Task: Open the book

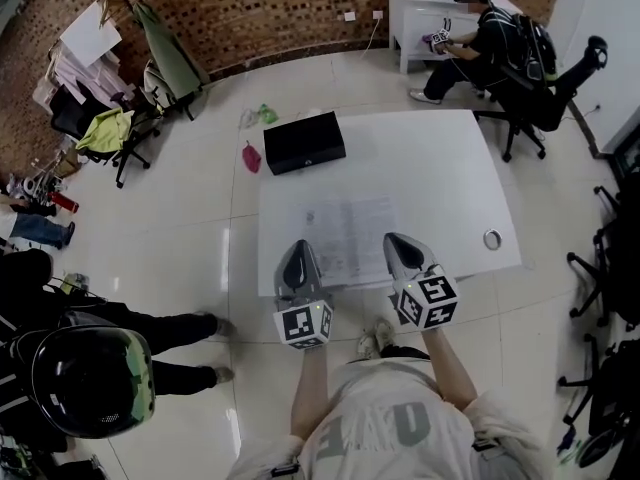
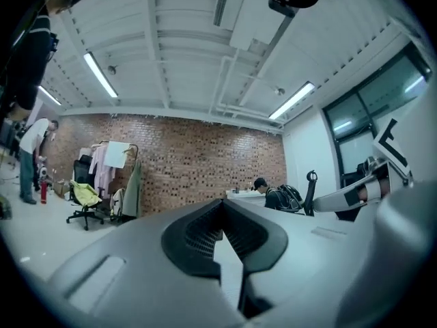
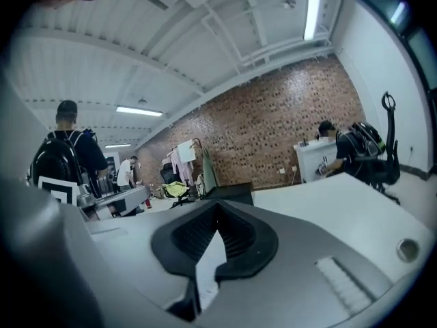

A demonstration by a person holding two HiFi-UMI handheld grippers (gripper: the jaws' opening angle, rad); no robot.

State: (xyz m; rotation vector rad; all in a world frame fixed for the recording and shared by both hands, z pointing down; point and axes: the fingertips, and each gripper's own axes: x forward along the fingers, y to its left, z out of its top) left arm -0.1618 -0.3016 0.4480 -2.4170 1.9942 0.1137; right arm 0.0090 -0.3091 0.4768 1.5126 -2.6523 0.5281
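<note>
The book lies open and flat on the white table, its pale printed pages facing up near the table's front edge. Both grippers hover above that front edge, level with each other and pointing out across the room. My left gripper is over the book's near left corner, and its jaws are shut with nothing in them. My right gripper is just off the book's near right side, also shut and empty. Neither gripper touches the book.
A black box sits at the table's far left corner and a roll of tape near its right edge. A person sits at a white desk beyond. Another person stands close on my left. Office chairs line the right.
</note>
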